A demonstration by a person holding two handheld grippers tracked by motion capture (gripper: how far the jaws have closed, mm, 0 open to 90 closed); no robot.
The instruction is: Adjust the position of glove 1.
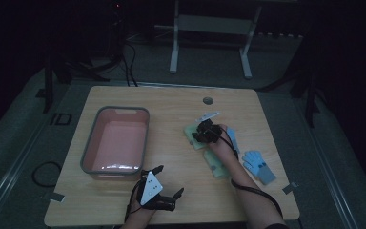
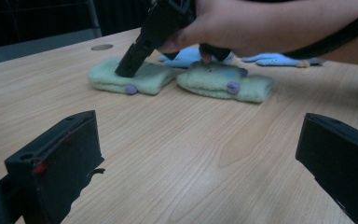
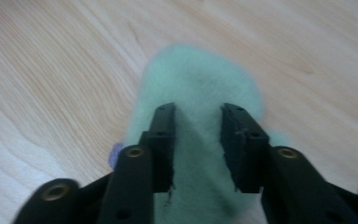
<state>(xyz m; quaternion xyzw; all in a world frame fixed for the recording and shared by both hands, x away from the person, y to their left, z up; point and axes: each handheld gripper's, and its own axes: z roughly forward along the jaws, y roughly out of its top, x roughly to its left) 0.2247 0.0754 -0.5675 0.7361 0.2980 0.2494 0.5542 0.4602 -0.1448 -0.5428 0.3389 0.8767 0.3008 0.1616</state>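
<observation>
Your wooden table (image 1: 124,200) is carrying a pink tub (image 1: 116,140), sitting empty at your left in the high view; your right gripper (image 3: 198,142) is pressing onto the far green mitten (image 3: 200,88), jaws partly apart astride its fleece, nothing clenched; the left gripper view is showing a purple dot on each mitten; your left gripper (image 2: 198,154) is resting released near the front edge; your hand is covering part of the near green mitten (image 2: 226,84) and blue gloves (image 1: 259,164).

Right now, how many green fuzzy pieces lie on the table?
2: far green piece under the right gripper, near green piece beside the right forearm. More may be hidden.
</observation>
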